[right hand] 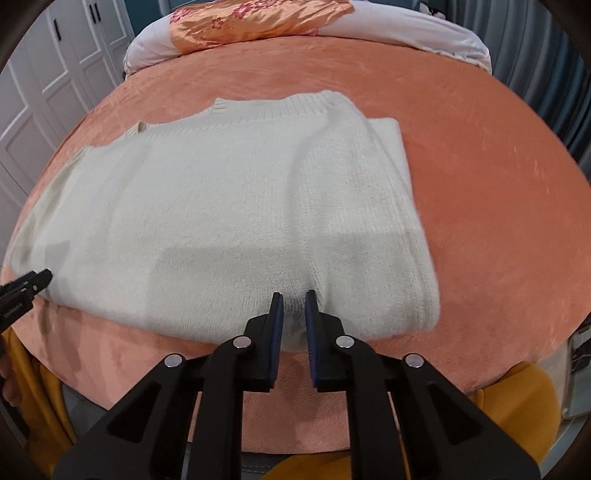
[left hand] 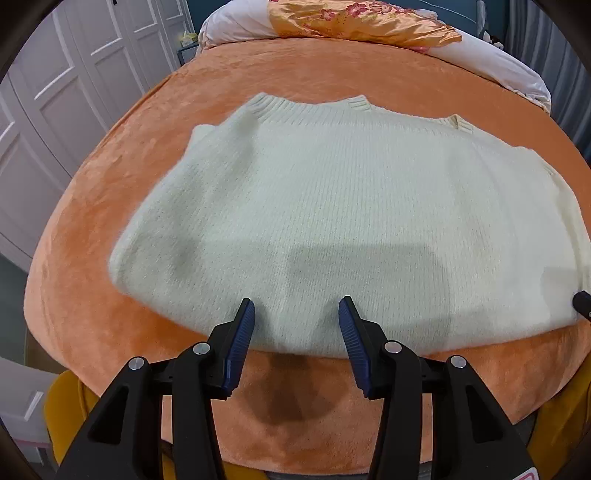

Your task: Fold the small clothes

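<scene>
I am pinching the near hem of the cream knitted sweater point(right hand: 221, 221) with my right tongs point(right hand: 294, 297); my left tongs point(left hand: 296, 306) are standing apart, straddling that hem on the orange plush bed point(left hand: 332, 70).

Cream knit sweater point(left hand: 332, 206) on an orange plush blanket point(left hand: 314, 70); the far orange pillow point(left hand: 362, 22) seems pink-flowered.

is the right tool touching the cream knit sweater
Touching: in the right wrist view the right tool pinches a raised ridge of the cream knit sweater's near edge.
</scene>
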`<state>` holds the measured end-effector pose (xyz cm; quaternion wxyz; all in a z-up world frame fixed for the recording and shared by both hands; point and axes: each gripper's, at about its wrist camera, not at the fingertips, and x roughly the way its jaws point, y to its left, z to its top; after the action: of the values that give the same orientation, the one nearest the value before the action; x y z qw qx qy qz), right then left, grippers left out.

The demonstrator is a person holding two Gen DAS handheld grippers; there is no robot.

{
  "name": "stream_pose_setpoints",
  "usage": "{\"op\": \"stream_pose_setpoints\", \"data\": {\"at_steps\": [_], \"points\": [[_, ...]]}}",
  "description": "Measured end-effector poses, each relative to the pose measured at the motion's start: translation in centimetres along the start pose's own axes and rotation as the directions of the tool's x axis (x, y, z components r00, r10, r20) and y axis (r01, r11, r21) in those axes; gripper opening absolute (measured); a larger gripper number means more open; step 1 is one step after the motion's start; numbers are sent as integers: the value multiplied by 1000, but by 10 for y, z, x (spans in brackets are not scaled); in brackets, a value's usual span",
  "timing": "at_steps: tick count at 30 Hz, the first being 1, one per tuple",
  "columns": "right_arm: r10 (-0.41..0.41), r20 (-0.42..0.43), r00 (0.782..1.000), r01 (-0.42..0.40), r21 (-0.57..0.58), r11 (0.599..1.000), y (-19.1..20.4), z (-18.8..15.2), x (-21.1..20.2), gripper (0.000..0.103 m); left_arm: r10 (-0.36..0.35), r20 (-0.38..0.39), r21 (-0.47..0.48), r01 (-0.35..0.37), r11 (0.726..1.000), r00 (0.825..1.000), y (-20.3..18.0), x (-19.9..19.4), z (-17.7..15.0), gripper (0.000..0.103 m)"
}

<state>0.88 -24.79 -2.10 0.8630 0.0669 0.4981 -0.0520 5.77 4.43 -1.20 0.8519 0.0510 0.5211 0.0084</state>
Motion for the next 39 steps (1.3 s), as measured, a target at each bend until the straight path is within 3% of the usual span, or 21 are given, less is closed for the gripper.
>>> {"op": "stream_pose_setpoints", "data": {"at_steps": [4,6,9,13,16,18,25,27,28,31,35,39], "points": [[-40,48,998,38,45,998,-14,-1,-17,16,12,17,-32,-12,999,1000,10,-8,0,47],[-77,12,997,76,68,995,-27,-3,-11,15,23,23,-76,-21,997,999,22,-9,1,46],[-67,-35,997,70,94,993,-40,-8,1,15,33,11,-120,-31,992,999,39,-5,4,46],[-124,-24,992,124,21,992,-29,-8,4,16,33,-23,-116,-35,993,999,46,15,2,49],[-151,-17,988,151,-4,988,-24,-9,5,16,82,6,-79,-81,994,997,37,16,-1,50],[-149,-15,989,149,1,989,-25,-11,4,16,91,6,-74,-90,993,996,37,16,-1,50],[-124,-24,992,125,31,992,-28,-8,0,17,23,-5,-139,-23,990,1000,48,3,2,49],[-64,-26,998,66,73,995,-33,-3,-6,19,4,21,-161,-1,987,1000,52,-9,4,49],[-24,-21,999,26,101,995,-36,2,-10,19,2,33,-163,3,987,999,54,-13,5,49],[-1,-8,1000,2,116,993,-37,19,-13,19,17,59,-162,-8,987,998,58,-21,13,49],[-9,3,1000,9,121,993,-39,54,-2,19,41,16,-189,-37,981,999,70,-1,19,49],[-16,-47,999,23,152,988,-46,77,30,17,52,-18,-193,-54,980,998,72,17,14,50]]}}
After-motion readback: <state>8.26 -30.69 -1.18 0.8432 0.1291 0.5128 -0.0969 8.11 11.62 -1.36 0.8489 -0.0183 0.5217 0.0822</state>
